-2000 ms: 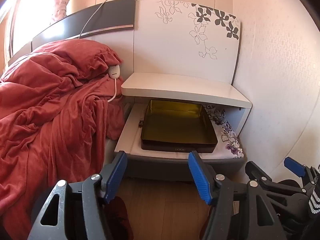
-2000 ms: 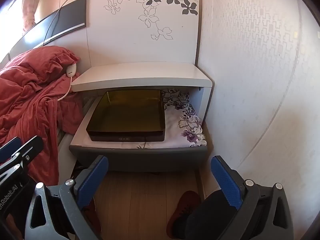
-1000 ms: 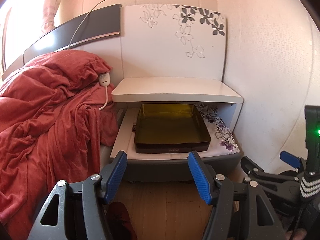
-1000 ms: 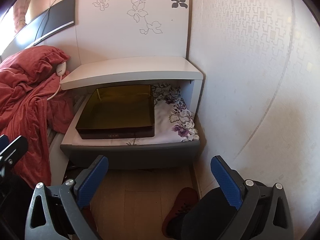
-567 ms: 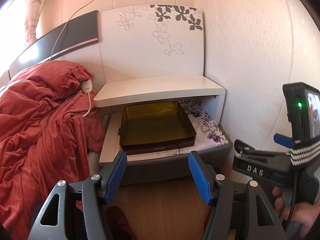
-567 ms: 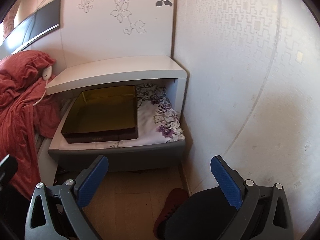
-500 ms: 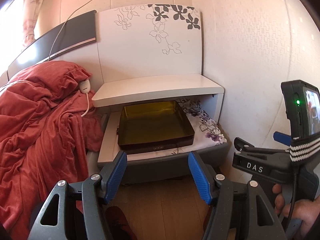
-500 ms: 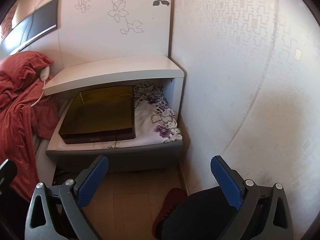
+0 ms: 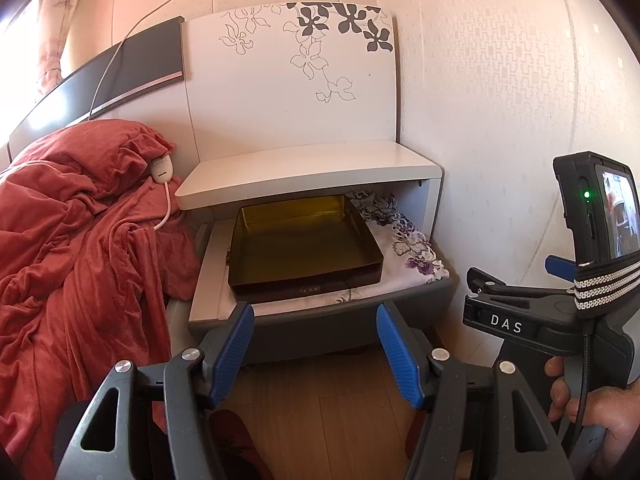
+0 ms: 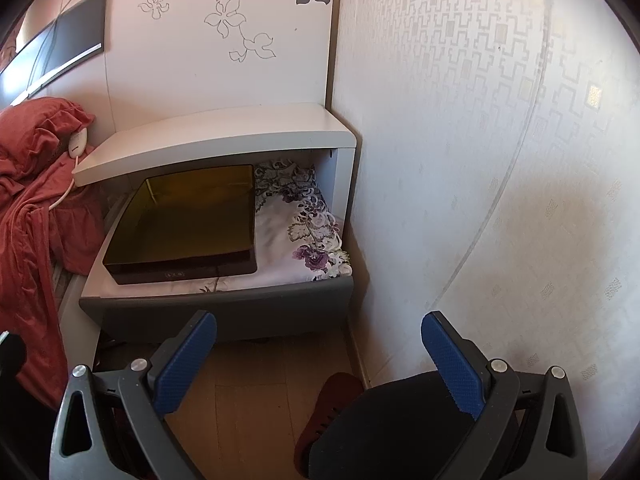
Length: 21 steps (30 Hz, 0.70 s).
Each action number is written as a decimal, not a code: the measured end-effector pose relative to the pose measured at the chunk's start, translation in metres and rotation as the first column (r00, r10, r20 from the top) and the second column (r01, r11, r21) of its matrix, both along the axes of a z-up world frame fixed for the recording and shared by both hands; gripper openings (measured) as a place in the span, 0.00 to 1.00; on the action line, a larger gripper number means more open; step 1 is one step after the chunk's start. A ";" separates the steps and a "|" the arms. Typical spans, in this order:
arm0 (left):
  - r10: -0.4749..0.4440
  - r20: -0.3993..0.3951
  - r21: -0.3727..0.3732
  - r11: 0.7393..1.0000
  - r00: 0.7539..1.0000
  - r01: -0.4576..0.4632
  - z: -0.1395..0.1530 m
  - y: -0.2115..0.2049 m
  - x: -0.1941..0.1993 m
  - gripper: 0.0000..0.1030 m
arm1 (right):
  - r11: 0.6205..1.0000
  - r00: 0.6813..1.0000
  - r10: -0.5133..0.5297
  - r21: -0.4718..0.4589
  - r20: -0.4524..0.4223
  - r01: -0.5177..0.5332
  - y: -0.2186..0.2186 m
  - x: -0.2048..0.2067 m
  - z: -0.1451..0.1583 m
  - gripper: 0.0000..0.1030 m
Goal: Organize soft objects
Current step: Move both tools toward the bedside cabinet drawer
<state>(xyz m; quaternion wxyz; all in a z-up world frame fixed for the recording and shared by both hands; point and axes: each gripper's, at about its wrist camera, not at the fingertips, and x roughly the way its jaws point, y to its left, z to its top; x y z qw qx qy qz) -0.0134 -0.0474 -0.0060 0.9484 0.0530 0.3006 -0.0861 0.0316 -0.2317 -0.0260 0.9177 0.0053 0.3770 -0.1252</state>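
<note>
- Against the patterned pale wall, I see the rumpled rust-red fleece blanket (image 9: 76, 248) heaped over the bed on the left, its edge hanging down beside the nightstand.
- Next to it stands the white-topped nightstand with a grey front (image 9: 308, 168), its lower shelf open toward me.
- On that shelf lies the white cloth printed with purple flowers (image 10: 308, 236), bunched at the back right and spread flat under the tray.
- Sitting on the cloth, toward the shelf's left, is the shallow rectangular amber-tinted tray with dark sides (image 9: 300, 248); nothing is inside it.
- My left gripper (image 9: 314, 346) hangs over the wooden floor in front of the nightstand, blue pads spread well apart with nothing between them.
- My right gripper (image 10: 320, 364) is lower right of the shelf, jaws gaping wide and holding nothing.
- A small white corded controller (image 9: 161, 168) rests on the blanket by the nightstand's top.
</note>
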 end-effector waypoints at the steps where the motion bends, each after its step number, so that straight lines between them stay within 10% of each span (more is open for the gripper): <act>1: 0.002 -0.002 -0.001 1.000 1.000 -0.002 0.000 0.001 0.001 0.63 | 1.000 1.000 0.002 -0.001 -0.003 -0.002 0.000 0.001 0.000 1.00; 21: 0.029 -0.082 -0.012 0.999 0.996 -0.030 -0.021 0.008 0.015 0.63 | 0.998 0.995 0.058 0.016 -0.086 -0.057 0.001 0.024 -0.019 1.00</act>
